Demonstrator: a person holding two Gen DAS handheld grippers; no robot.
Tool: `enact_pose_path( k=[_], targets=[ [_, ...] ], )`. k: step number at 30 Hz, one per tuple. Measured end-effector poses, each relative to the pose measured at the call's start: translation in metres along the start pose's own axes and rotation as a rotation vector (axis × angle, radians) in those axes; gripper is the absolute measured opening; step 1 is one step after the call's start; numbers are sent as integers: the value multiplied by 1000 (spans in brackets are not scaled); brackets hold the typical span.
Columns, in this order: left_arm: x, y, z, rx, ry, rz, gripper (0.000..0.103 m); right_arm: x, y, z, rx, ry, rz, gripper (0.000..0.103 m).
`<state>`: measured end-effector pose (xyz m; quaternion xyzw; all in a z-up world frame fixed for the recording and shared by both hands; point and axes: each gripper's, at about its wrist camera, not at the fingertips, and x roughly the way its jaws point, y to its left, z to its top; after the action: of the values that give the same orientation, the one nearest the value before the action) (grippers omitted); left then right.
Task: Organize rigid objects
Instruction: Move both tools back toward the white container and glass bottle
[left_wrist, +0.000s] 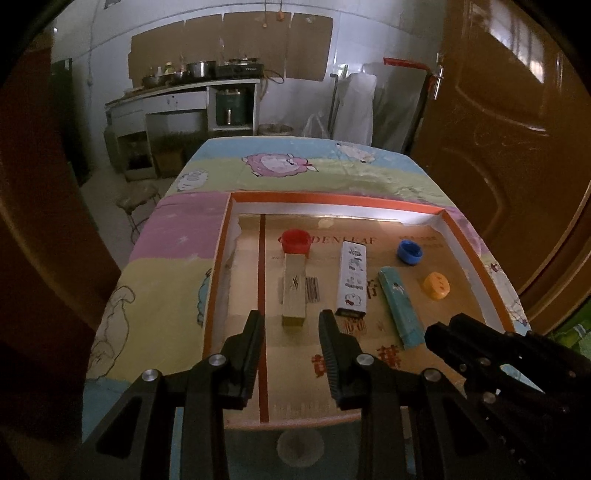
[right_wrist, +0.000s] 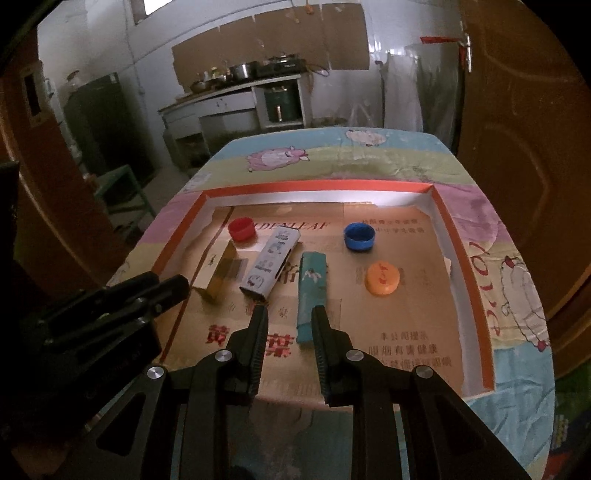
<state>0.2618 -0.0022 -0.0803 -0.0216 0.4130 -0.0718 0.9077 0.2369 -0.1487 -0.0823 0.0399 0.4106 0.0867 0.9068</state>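
Observation:
An orange-rimmed cardboard tray (left_wrist: 334, 199) (right_wrist: 317, 187) holds a gold box (left_wrist: 294, 290) (right_wrist: 214, 275), a white patterned box (left_wrist: 352, 282) (right_wrist: 271, 262), a teal box (left_wrist: 400, 306) (right_wrist: 312, 291), a red cap (left_wrist: 294, 240) (right_wrist: 241, 228), a blue cap (left_wrist: 410, 252) (right_wrist: 359, 237) and an orange cap (left_wrist: 436, 285) (right_wrist: 382, 278). My left gripper (left_wrist: 291, 323) is open and empty, just short of the gold box's near end. My right gripper (right_wrist: 290, 319) is open and empty, left of the teal box's near end; it also shows in the left wrist view (left_wrist: 439, 334).
The tray lies on a table with a cartoon-print cloth (left_wrist: 280, 166) (right_wrist: 509, 280). A brown door (left_wrist: 509, 147) stands close on the right. A kitchen counter with pots (left_wrist: 192, 85) is at the back and a stool (left_wrist: 138, 199) is left of the table.

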Motion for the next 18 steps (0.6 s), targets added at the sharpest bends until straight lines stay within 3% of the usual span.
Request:
enact_pose_path(
  k=[18],
  targets=[
    [-48,17,-34,-30,-21,19,31,-52,4,-27,-16,-27,-28,25]
  ],
)
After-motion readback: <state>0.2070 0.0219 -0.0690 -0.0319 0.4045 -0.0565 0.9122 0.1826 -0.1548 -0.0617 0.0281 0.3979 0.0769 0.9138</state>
